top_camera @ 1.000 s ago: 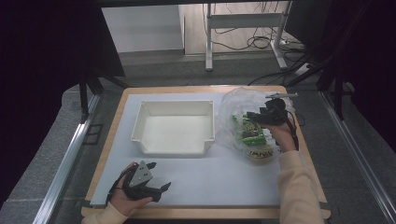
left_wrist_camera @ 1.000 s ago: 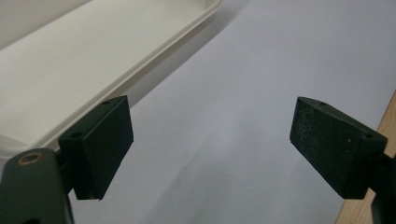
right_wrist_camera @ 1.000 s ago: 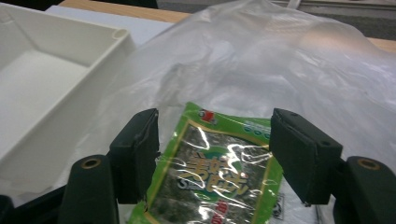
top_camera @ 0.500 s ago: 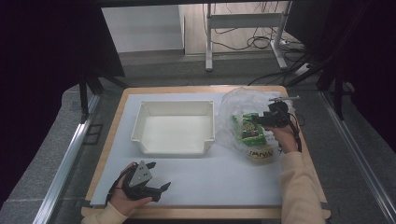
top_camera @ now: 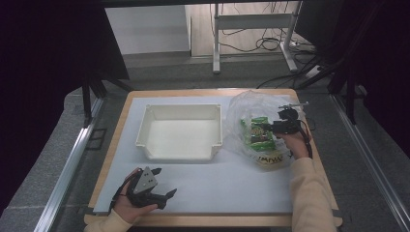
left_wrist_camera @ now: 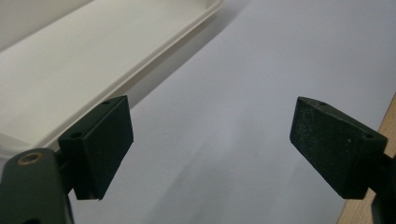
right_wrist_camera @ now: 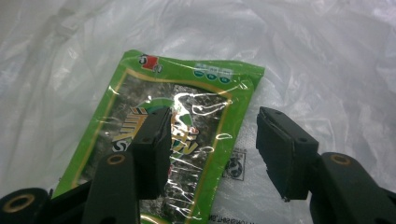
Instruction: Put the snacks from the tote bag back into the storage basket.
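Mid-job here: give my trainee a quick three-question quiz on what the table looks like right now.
1. True or false: the white tray holds a snack packet.
2. Which tool is over the clear plastic bag? A) left tool B) right tool
3. Fill in: the packet between the right tool's jaws is mostly ____ in colour.

Key
1. False; the tray is empty.
2. B; the left tool rests open on the white mat near the table's front edge.
3. Green; the jaws are open and have not closed on it.

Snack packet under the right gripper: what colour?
Green with a gold border, clearest in the right gripper view: snack packet, right gripper.
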Available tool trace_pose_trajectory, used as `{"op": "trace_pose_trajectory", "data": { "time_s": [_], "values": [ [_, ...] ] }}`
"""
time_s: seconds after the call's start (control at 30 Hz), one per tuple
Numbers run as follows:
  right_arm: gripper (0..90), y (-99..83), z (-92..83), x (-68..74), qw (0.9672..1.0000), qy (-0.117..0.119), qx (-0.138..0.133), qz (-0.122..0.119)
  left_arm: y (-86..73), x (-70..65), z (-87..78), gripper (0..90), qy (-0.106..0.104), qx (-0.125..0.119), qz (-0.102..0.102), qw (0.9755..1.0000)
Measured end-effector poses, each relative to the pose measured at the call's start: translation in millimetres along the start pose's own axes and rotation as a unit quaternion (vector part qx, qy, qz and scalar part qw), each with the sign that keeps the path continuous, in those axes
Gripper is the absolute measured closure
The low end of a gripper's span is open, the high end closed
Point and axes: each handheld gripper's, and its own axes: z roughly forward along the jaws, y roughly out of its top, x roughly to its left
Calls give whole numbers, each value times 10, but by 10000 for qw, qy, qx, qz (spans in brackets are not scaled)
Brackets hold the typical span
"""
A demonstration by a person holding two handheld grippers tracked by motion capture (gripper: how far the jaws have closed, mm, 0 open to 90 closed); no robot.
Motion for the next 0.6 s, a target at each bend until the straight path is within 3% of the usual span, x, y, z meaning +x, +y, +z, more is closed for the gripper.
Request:
{"op": "trace_pose_trajectory", "data": {
  "time_s": [0.27,0.47,0.6],
  "values": [
    [514,-27,32,-44,9998,105,107,94,-1,3,2,132,-8,13,14,10000],
    [536,-3,85,-35,9995,54,295,58,-2,6,-2,132,-3,7,14,10000],
    [552,6,119,-54,9988,-14,460,158,-5,14,-7,132,7,2,14,10000]
  ]
}}
